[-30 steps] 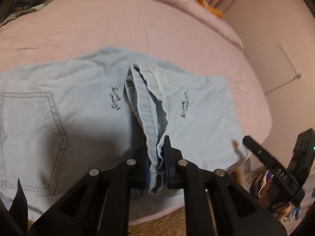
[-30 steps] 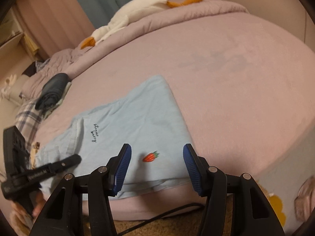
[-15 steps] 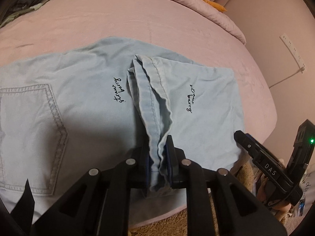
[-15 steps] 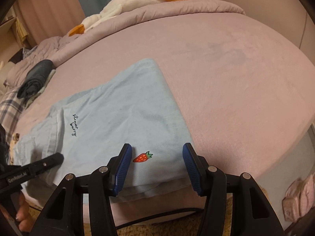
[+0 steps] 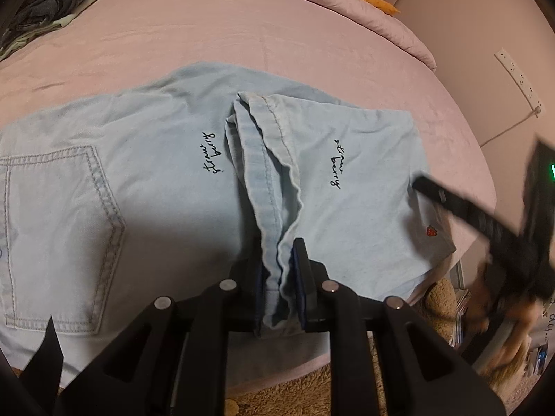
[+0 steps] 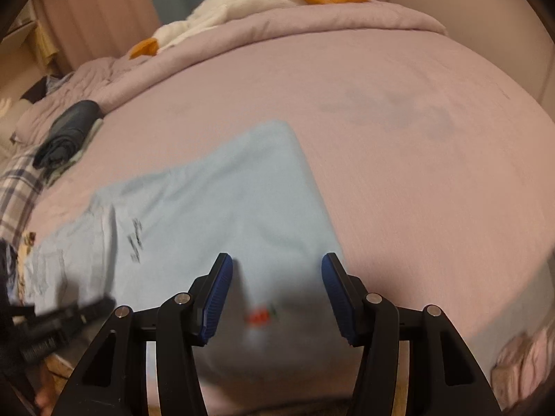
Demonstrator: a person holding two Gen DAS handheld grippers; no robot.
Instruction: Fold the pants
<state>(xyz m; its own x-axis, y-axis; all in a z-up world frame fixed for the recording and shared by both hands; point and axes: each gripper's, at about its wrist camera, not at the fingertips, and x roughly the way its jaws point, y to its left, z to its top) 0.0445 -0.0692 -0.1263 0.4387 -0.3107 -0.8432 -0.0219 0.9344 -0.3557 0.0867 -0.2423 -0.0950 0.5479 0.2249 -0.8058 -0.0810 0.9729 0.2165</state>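
Note:
Light blue denim pants (image 5: 145, 187) lie flat on a pink bed (image 5: 242, 34), back pocket at the left, black script on both halves. My left gripper (image 5: 279, 277) is shut on a raised ridge of the pants' hem (image 5: 267, 180) near the bed's front edge. My right gripper (image 6: 274, 294) is open and empty, low over the pants' (image 6: 215, 208) front right corner, its jaws either side of a small red strawberry patch (image 6: 258, 317). It shows blurred at the right of the left wrist view (image 5: 485, 228).
A rolled dark garment (image 6: 66, 131) and plaid cloth (image 6: 17, 194) lie at the bed's far left. A white goose plush (image 6: 242, 3) rests on the folded quilt at the back. A tan rug (image 5: 312, 388) is below the bed's front edge.
My right gripper has moved forward and down over the pants' corner; the strawberry patch now sits between its jaws. My left gripper keeps its hold on the hem and has shifted slightly closer.

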